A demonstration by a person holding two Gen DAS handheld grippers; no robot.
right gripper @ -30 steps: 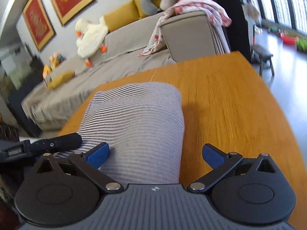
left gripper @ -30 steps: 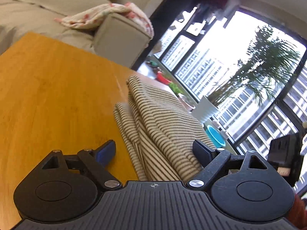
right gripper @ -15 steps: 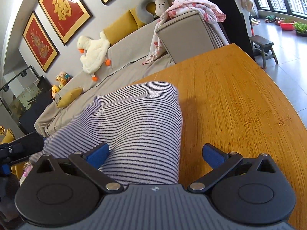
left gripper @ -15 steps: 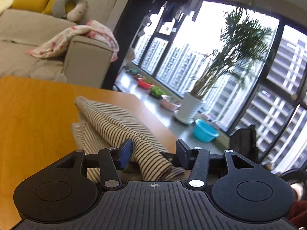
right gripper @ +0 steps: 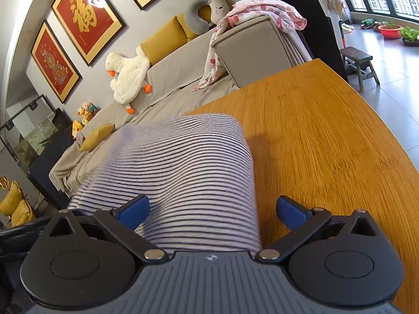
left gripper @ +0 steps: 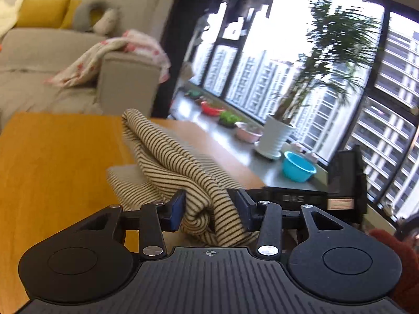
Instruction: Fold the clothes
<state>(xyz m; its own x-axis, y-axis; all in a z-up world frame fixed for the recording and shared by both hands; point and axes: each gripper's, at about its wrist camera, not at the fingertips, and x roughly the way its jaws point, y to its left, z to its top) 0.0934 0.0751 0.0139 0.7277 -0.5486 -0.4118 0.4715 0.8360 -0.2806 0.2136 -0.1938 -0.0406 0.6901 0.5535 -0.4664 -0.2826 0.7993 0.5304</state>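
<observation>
- Two hand-held grippers work on one striped garment [left gripper: 172, 162] that lies on a wooden table [left gripper: 52, 172].
- Left gripper [left gripper: 209, 210]: its blue-padded fingers [left gripper: 176, 210] are drawn in on a rolled bunch of the cloth, pinching it. The gripped edge appears raised above the rest of the garment, which trails away in a ridge toward the table's far edge.
- Right gripper [right gripper: 212, 209]: its blue pads stand wide apart, with the striped cloth [right gripper: 183, 172] passing between and under them. The right pad sits over bare wood [right gripper: 327, 144]; the left pad overlaps the cloth. Nothing is pinched here.
- Step in hand, as a judgement: one edge has been picked up on the left side, ready to be carried over in a fold, while the right side is placed at the cloth but has no hold.
- Next move, as a judgement: the right gripper would need to close on its own edge of the cloth so both sides lift evenly; lifting from the left alone could drag the garment askew.
- Only the left view shows the pinch, flatter layers of cloth beneath the raised ridge, and a window with a potted plant [left gripper: 277, 136].
- Only the right view shows the garment's broad, smooth top face, the open table beside it, and a sofa [right gripper: 183, 78] with a plush duck [right gripper: 125, 73].
</observation>
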